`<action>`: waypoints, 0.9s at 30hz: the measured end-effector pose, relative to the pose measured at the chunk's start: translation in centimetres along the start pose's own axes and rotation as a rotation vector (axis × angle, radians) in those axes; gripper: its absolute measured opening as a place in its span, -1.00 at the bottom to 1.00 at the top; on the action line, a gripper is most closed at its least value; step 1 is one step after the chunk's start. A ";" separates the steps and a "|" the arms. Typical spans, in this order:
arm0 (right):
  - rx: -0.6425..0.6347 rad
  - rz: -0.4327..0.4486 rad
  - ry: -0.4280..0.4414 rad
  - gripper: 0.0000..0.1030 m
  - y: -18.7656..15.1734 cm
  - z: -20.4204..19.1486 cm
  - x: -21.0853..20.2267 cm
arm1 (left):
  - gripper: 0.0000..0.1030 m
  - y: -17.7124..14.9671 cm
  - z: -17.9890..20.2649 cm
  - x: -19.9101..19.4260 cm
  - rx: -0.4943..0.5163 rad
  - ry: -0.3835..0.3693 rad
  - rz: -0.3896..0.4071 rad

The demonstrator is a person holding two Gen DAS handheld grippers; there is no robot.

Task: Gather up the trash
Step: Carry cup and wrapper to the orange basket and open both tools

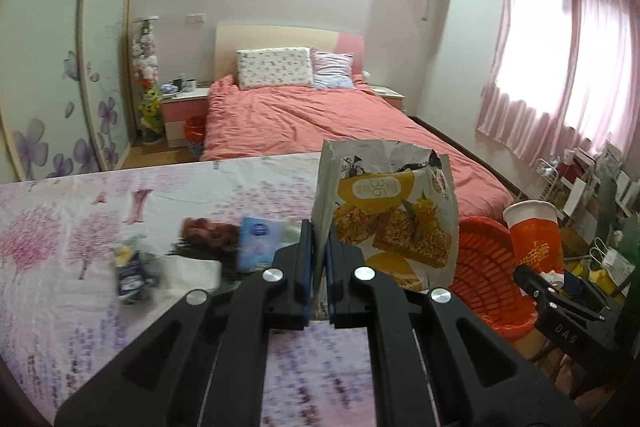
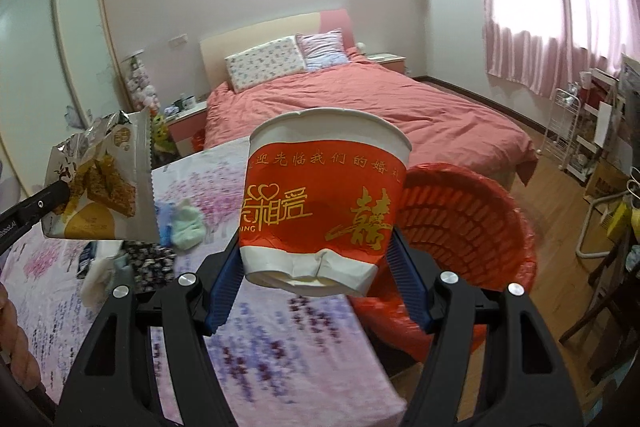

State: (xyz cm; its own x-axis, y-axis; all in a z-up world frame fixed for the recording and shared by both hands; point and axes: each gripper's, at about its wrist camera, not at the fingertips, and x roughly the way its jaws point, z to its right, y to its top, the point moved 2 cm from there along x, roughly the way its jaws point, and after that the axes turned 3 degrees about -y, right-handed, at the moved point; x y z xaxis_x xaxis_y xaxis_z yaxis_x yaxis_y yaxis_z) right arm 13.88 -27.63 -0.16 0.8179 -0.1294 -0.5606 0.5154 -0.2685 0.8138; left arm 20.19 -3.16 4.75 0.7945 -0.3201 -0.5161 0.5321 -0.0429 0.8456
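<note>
My left gripper is shut on the edge of an empty snack bag printed with yellow cereal bars, held upright above the table. The same bag shows at the left of the right wrist view. My right gripper is shut on a red and white paper cup with gold characters, its blue pads pressing the dented base from both sides. That cup also appears at the right of the left wrist view. A red plastic waste basket stands just beyond the cup, right of the table; the basket sits behind the bag.
The table wears a floral cloth with more litter on it: a blue packet, a dark wrapper, white tissue and a pale green wad. A bed lies behind, and cluttered shelves line the right wall.
</note>
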 end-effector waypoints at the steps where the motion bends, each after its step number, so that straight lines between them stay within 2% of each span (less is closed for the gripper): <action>1: 0.004 0.000 -0.006 0.31 0.0 0.4 0.1 | -0.87 0.0 0.6 0.5 0.003 -0.009 -0.005; 16: 0.088 0.019 -0.112 0.31 0.7 7.6 2.2 | -0.87 -1.1 10.8 8.3 0.084 -0.119 -0.079; 27: 0.157 0.009 -0.117 0.32 0.7 11.2 4.0 | -0.86 -3.4 16.9 13.9 0.150 -0.196 -0.153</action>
State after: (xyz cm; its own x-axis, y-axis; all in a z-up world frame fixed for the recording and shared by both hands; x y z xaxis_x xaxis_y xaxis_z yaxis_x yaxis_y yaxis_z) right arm 14.61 -39.01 -3.56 0.7822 -0.2404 -0.5748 0.4544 -0.4110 0.7903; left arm 24.44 -23.50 -3.00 0.6286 -0.4757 -0.6153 0.5802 -0.2399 0.7783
